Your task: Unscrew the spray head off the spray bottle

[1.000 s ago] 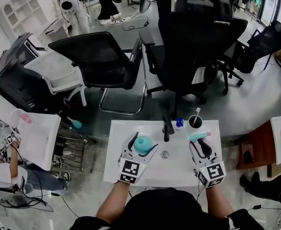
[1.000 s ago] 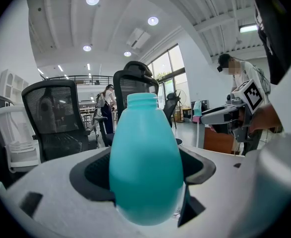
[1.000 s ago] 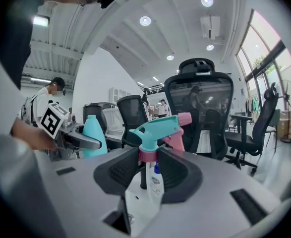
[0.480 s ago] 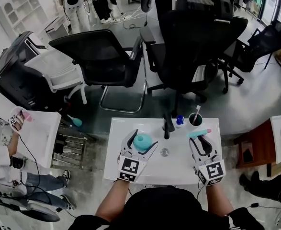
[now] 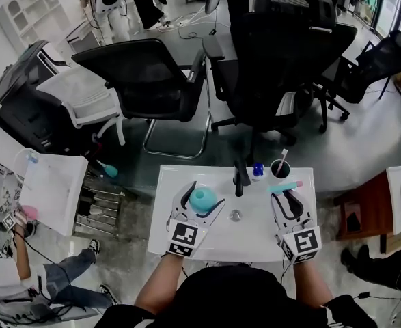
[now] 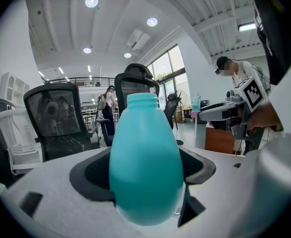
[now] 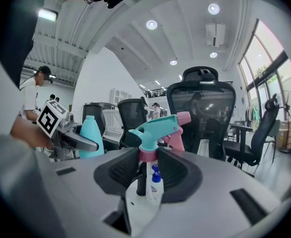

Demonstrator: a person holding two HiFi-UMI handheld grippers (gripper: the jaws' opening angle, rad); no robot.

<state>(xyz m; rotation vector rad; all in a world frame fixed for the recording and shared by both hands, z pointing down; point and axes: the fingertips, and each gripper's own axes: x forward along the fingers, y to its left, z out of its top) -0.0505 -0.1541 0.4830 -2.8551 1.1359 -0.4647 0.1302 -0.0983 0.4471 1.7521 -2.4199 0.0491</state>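
Small bottle [image 7: 156, 187] label print unreadable

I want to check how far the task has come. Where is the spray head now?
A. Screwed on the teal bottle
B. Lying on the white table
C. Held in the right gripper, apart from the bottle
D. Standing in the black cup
C: the right gripper is shut on the spray head, while the teal bottle in the left gripper shows a bare, open neck.
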